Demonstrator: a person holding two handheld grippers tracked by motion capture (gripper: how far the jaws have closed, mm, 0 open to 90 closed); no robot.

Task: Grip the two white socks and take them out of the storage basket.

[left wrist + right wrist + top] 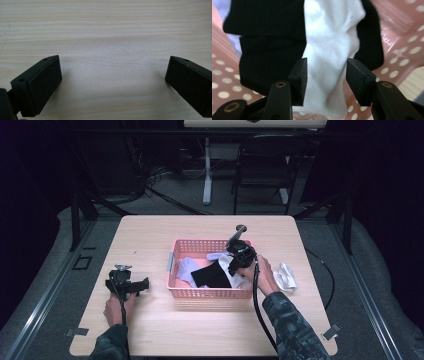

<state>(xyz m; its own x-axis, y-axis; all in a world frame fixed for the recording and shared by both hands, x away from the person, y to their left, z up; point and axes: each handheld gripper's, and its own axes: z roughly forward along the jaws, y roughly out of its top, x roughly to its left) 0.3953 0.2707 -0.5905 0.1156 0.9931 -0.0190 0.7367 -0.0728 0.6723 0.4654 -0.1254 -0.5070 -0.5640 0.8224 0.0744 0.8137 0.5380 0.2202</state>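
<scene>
Two hand-held grippers are at work on a pale wooden table, and the job looks to be sorting socks in or out of a pink perforated basket that sits near the middle. The right hand-held gripper is down inside the basket, its jaws partly spread on either side of a white sock; the pads sit just beside the fabric, and from this close angle I cannot say for certain whether they have begun to pinch it, though a gap shows on both sides. This white sock lies on top of a black sock, with a pale lilac piece further to the left in the basket. In the high view the right hand-held gripper hangs over the basket's right half. One white sock already lies on the table just beside the basket's right wall, so I judge that at least one item has been dealt with, while several remain inside: the white one being reached for, the black one, and the lilac one. The left hand-held gripper rests well apart from the basket at the table's left, jaws spread wide over bare wood, holding nothing. My guess is that the task is early to midway.
</scene>
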